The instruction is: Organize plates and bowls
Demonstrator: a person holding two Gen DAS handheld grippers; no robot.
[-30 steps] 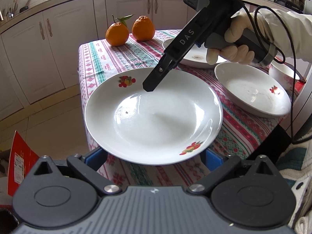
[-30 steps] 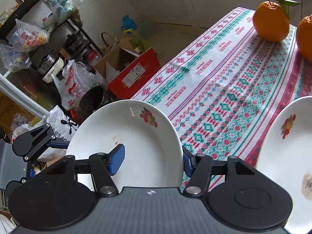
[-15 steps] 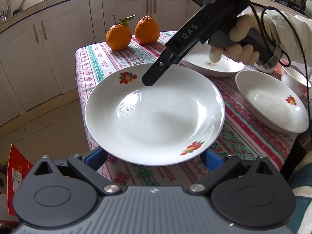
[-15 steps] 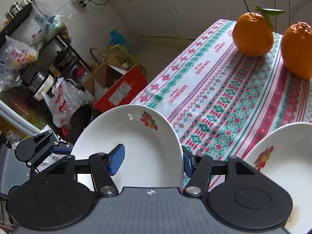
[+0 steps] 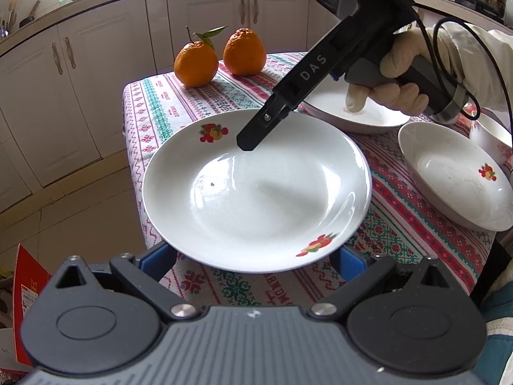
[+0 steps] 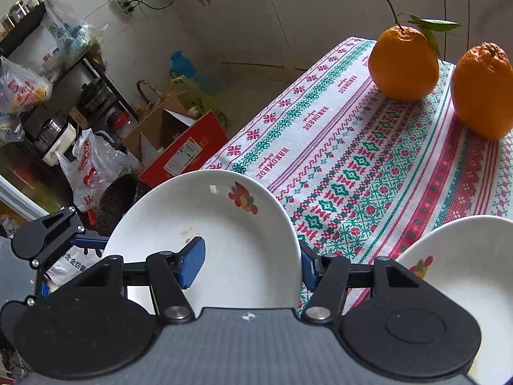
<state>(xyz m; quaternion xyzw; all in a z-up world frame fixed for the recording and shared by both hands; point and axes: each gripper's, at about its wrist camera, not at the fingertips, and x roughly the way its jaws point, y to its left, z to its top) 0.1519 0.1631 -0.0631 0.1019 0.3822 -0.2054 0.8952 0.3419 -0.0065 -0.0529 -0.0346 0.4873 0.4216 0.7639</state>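
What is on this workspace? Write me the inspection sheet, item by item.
Surface: patterned tablecloth covers the table.
Job's things: held plate, over the table's near edge; second plate and third plate on the cloth; a bowl at the edge of the left wrist view.
Clutter: two oranges at the far end.
Grippers: right gripper, in a gloved hand, jaws shut on the held plate's rim; left gripper, jaws wide, tips hidden under the near rim.
Cables: black cable loops from the right gripper's handle.
Surroundings: white cabinets; red box and bags on the floor.
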